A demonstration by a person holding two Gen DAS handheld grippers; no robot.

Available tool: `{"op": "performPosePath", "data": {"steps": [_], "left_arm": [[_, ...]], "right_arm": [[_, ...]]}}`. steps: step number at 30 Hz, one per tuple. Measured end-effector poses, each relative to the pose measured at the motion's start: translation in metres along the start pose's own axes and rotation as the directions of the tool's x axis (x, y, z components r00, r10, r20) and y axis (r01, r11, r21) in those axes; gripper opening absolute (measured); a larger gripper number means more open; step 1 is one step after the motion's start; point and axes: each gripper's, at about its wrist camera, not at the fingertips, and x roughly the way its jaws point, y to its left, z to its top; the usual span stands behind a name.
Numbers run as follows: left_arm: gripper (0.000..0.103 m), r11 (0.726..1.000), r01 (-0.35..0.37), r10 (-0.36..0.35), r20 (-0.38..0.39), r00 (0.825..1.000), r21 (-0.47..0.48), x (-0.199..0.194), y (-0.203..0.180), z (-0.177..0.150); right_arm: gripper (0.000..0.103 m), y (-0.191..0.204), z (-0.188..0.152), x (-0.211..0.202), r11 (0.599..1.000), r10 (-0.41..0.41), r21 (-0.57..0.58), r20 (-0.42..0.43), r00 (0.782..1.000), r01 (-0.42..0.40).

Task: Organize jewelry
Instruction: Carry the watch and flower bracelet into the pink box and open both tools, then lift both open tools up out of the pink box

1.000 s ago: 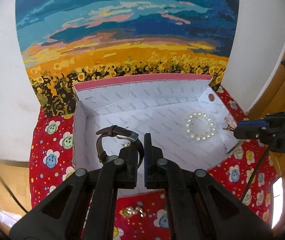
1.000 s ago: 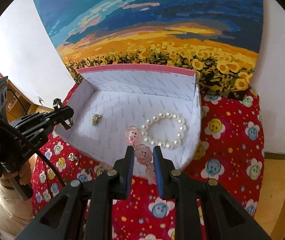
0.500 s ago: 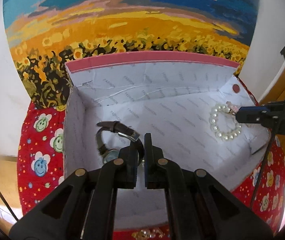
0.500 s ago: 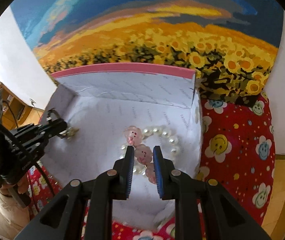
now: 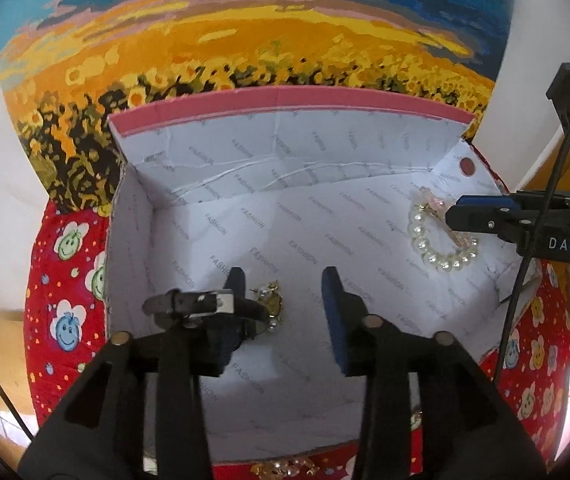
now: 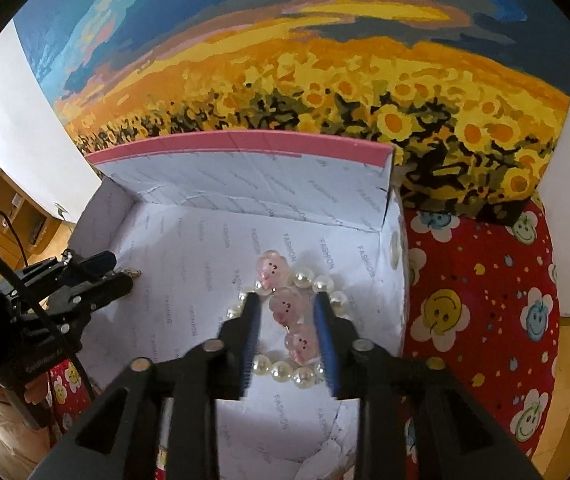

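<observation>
A white paper-lined box [image 5: 285,216] with a pink rim sits on a red smiley cloth. My left gripper [image 5: 283,284] is open inside the box; a dark-strapped watch [image 5: 201,306] lies against its left finger, beside a gold earring [image 5: 271,304]. My right gripper [image 6: 287,308] is open over the right side of the box [image 6: 205,240]. A hair clip with pink pig beads [image 6: 285,304] lies between its fingers, on a pearl bracelet [image 6: 305,372]. The bracelet [image 5: 441,256] and right gripper [image 5: 485,220] also show in the left wrist view.
A sunflower painting [image 5: 245,40] stands against the wall behind the box. Gold and pearl jewelry [image 5: 285,470] lies on the red cloth [image 6: 481,300] in front of the box. The left gripper [image 6: 85,280] reaches in from the left in the right wrist view.
Both grippers moved forward into the box and opened. The left let go of the watch; the right let go of the pig-bead clip onto the pearl bracelet.
</observation>
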Motion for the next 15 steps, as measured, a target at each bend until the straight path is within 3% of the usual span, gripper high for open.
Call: {"op": "performPosePath", "data": {"steps": [7,15], "left_arm": [[0.041,0.999,0.005,-0.005,0.017,1.000,0.031,-0.015,-0.012,0.002],[0.041,0.999,0.015,-0.016,0.031,0.999,0.045,-0.034,-0.013,0.004]], "right_arm": [[0.044,-0.002,-0.008,-0.019,1.000,0.012,0.012,0.018,1.000,-0.012],[0.045,0.008,-0.021,-0.043,1.000,0.005,0.019,0.045,0.999,-0.006]]}}
